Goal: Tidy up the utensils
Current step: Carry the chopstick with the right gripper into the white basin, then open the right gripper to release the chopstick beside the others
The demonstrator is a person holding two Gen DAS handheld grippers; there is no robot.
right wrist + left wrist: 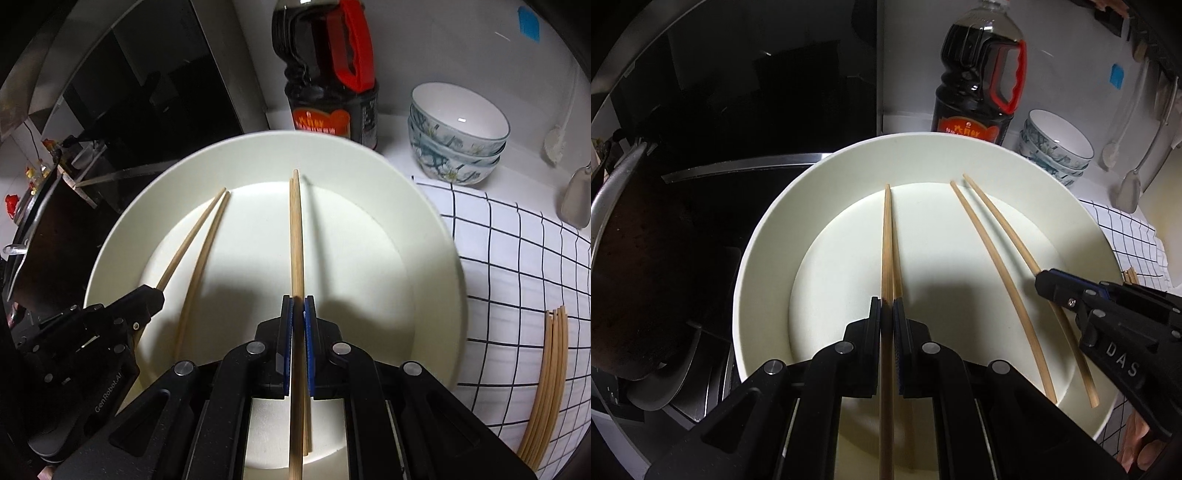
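Black fingers of the left gripper (887, 301) are pressed together on a pair of wooden chopsticks (886, 240). They pinch the pair near the middle of the sticks. The right gripper (298, 299) does the same with its own pair of chopsticks (295, 229), its blue pads squeezed tight on them. Both pairs are over the big white plate (764, 236), with their far tips low near the plate. I cannot tell if the tips touch it.

Chopsticks like these are probably light, thin and stiff. They look smooth, so they may slip or roll, and two held at once may twist apart. A hold near the middle seems best, so they stay level.

More chopsticks lie in a bundle (546, 380) on the checked cloth (509, 258), to the right of the plate. This could be where the held ones should go.

On the white table (391, 155) behind the plate stand a dark soy sauce bottle (325, 74) with a red handle and a stack of flowered bowls (458, 136). A dark wok (631, 266) and a black stove are on the left. Ladles (1130, 184) hang on the wall. The room is a small, dim kitchen.
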